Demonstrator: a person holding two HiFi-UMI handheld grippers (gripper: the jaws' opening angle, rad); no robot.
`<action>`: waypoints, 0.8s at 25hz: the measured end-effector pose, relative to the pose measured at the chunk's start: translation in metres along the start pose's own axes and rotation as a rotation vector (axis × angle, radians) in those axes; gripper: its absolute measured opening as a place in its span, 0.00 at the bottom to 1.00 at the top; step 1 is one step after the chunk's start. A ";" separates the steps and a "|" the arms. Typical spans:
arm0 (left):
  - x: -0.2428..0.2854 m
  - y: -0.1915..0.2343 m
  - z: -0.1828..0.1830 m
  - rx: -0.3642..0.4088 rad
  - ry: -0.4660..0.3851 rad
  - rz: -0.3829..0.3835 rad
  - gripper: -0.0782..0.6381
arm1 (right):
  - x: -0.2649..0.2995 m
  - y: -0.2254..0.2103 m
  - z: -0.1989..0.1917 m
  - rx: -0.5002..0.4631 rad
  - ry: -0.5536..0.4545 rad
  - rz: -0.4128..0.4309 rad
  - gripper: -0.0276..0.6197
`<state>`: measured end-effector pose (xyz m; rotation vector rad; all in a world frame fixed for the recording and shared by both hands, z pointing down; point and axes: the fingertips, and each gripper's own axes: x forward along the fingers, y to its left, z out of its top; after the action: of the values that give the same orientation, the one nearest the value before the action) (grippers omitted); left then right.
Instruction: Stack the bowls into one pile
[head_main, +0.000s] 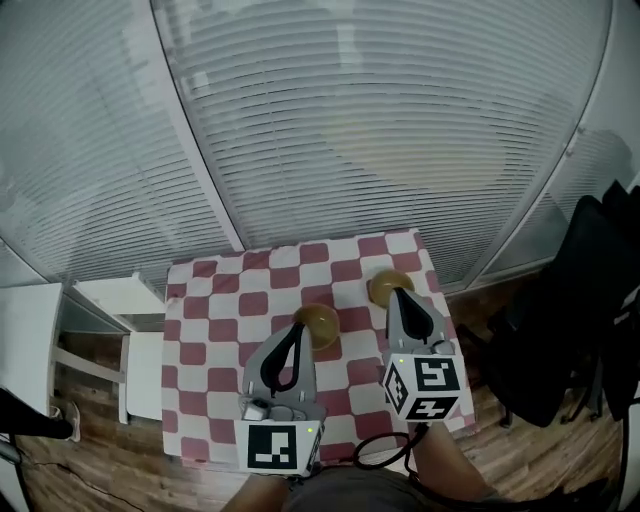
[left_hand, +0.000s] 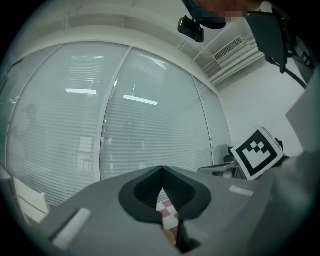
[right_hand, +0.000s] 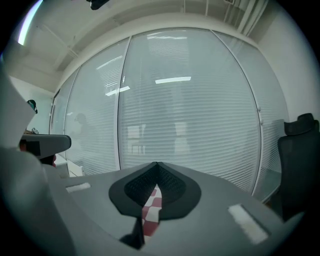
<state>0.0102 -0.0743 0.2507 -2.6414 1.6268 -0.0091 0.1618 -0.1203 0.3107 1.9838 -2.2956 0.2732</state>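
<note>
Two yellowish-brown bowls stand apart on the red-and-white checkered table (head_main: 230, 300) in the head view. One bowl (head_main: 320, 322) is near the middle, just beyond the tips of my left gripper (head_main: 297, 329), which is shut and holds nothing. The other bowl (head_main: 385, 285) sits toward the right edge, right at the tips of my right gripper (head_main: 397, 293), also shut and holding nothing. In the left gripper view my left gripper (left_hand: 161, 170) has its jaws closed, with only a sliver of checkered cloth (left_hand: 168, 214) between them. In the right gripper view my right gripper (right_hand: 157, 164) looks the same.
A white side table (head_main: 110, 300) stands left of the checkered table. A black office chair (head_main: 580, 310) is at the right. Curved glass walls with blinds (head_main: 380, 120) rise behind the table. Wooden floor (head_main: 90, 460) surrounds it.
</note>
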 end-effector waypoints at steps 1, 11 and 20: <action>-0.002 -0.002 0.002 0.004 0.000 0.008 0.11 | -0.002 -0.002 0.003 -0.002 -0.008 0.003 0.08; -0.015 0.015 0.013 0.010 -0.014 0.034 0.11 | -0.002 0.011 0.017 -0.015 -0.027 0.009 0.08; -0.018 0.044 0.012 -0.011 -0.024 -0.034 0.11 | 0.006 0.047 0.013 -0.016 -0.006 -0.028 0.08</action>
<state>-0.0365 -0.0777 0.2375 -2.6662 1.5798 0.0308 0.1154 -0.1220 0.2958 2.0107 -2.2641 0.2465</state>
